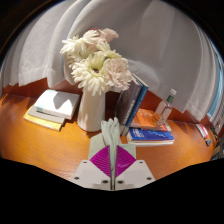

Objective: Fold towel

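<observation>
I'm holding the gripper (113, 160) with its pink pads pressed nearly together on a thin white fold — seemingly the towel (111, 128) — rising upright just ahead of the fingertips, in front of the white vase (91, 108) of flowers (97, 60) — books (54, 105) lying beyond.

Your gripper (113, 160) sits low over the bench (25, 135), its jaws close together, with a vase (91, 108) of flowers (97, 60) standing on the bench just ahead of them and slightly left. To the left of the vase a stack of books (52, 106) lies flat on the bench, while to its right a few books (131, 103) stand leaning, another book (152, 133) lies flat in front of those, and a small bottle (166, 105) stands just beyond it. Behind all of this a curtain (170, 45) hangs across the back.
</observation>
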Action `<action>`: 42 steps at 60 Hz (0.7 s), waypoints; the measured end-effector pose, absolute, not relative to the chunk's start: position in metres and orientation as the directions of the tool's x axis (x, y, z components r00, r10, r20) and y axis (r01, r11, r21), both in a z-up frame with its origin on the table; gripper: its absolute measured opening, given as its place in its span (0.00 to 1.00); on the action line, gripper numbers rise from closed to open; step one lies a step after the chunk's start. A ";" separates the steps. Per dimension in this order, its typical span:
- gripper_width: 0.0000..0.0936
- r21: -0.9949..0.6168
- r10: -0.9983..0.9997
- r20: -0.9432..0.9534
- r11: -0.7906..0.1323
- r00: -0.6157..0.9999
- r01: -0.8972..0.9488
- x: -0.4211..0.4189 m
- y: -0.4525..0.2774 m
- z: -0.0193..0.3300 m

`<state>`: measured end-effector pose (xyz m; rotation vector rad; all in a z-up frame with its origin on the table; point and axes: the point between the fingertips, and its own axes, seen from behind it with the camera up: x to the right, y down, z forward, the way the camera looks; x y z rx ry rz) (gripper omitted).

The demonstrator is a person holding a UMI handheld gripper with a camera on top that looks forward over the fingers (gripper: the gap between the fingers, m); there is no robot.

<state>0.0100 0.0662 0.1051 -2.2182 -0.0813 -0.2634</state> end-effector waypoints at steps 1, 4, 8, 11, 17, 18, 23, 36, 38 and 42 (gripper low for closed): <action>0.04 -0.772 -0.036 0.218 -0.617 0.975 0.150 0.020 0.066 0.103; 0.05 -0.760 -0.034 0.218 -0.633 0.975 0.148 0.050 0.063 0.093; 0.16 -0.730 -0.016 0.227 -0.665 0.974 0.159 0.084 0.060 0.069; 0.32 -0.704 -0.006 0.251 -0.687 0.968 0.178 0.106 0.056 0.051; 0.60 -0.707 0.021 0.191 -0.691 0.981 0.153 0.117 0.048 0.040; 0.60 -0.714 0.020 0.179 -0.686 0.984 0.144 0.118 0.047 0.042; 0.65 -0.753 0.024 0.153 -0.644 0.988 0.132 0.120 0.040 0.068; 0.70 -0.871 0.010 0.117 -0.479 0.993 0.107 0.093 0.002 0.206; 0.70 -0.888 0.009 0.106 -0.449 0.994 0.099 0.086 -0.007 0.227; 0.73 -0.910 0.008 0.068 -0.409 0.998 0.066 0.069 -0.029 0.259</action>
